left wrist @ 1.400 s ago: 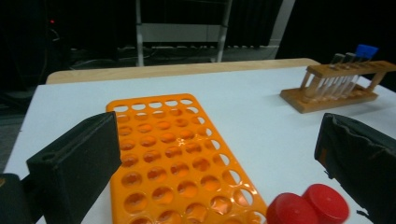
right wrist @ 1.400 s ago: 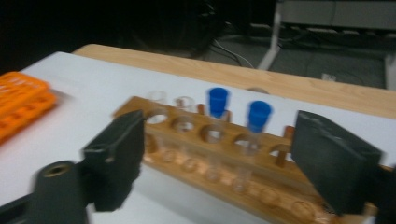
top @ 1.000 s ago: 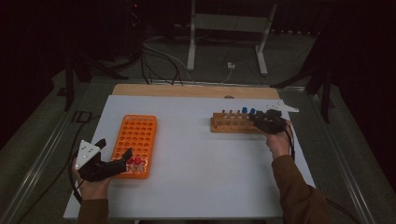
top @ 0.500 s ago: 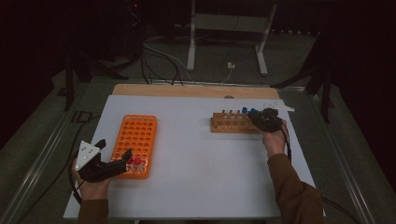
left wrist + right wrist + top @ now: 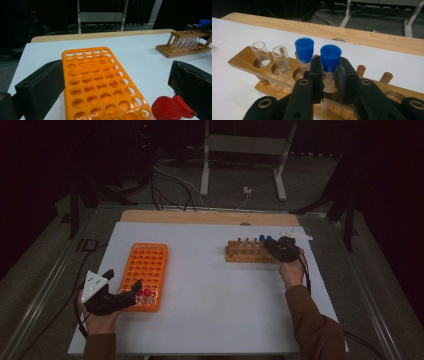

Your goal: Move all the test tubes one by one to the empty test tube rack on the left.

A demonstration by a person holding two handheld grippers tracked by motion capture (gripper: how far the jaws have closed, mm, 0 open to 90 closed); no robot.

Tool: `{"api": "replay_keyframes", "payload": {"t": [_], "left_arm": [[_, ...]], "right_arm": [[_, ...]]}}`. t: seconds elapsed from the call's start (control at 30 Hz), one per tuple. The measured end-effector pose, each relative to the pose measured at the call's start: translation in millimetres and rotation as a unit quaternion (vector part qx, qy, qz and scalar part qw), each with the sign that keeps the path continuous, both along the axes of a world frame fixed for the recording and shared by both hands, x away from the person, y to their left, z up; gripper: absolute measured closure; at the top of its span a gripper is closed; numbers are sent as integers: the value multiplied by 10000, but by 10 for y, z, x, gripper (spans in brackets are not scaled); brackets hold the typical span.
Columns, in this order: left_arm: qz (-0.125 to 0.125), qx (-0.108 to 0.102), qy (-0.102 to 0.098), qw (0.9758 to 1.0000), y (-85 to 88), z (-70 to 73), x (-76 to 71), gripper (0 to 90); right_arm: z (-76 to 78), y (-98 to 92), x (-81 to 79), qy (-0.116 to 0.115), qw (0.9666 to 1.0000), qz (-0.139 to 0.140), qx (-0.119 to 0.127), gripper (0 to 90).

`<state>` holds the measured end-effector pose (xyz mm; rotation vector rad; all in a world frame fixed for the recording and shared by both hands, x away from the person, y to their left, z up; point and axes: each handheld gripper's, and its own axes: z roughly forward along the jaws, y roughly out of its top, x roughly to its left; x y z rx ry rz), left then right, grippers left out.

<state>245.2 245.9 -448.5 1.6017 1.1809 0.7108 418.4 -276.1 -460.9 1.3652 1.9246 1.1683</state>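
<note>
A wooden tube rack (image 5: 246, 252) stands at the right of the white table. It holds two uncapped glass tubes (image 5: 260, 51) and two blue-capped tubes. My right gripper (image 5: 274, 248) is at the rack's right end, shut on the right-hand blue-capped tube (image 5: 330, 61), whose lower end still sits in the rack (image 5: 244, 62). The other blue-capped tube (image 5: 304, 52) stands just left of it. An orange many-holed rack (image 5: 148, 272) lies at the left. My left gripper (image 5: 131, 294) rests open at its near end, its jaws wide apart either side of the rack (image 5: 95, 82). Two red-capped tubes (image 5: 167, 109) stand in that rack's near right corner, by the right jaw.
The white table sheet (image 5: 210, 310) runs wide between the two racks. A strip of bare wood (image 5: 210, 217) edges the far side. Cables and a metal stand (image 5: 245, 150) lie on the dark floor beyond.
My right gripper has shifted slightly left along the wooden rack's right end. The left hand and its gripper have stayed put.
</note>
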Motion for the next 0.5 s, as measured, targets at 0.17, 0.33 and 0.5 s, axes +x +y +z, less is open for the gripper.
{"api": "replay_keyframes", "payload": {"t": [0.17, 0.33, 0.5], "left_arm": [[-50, -19, -17, 10000, -8, 20, 0, 13], [-111, 5, -75, 9999, -34, 88, -8, 13], [-208, 36, -95, 9997, -78, 170, -20, 13]], "right_arm": [[75, -39, -41, -103, 9999, -24, 41, 768], [238, -85, -91, -288, 9995, 7, 98, 768], [434, -124, -152, -491, 9986, 92, 145, 768]]}}
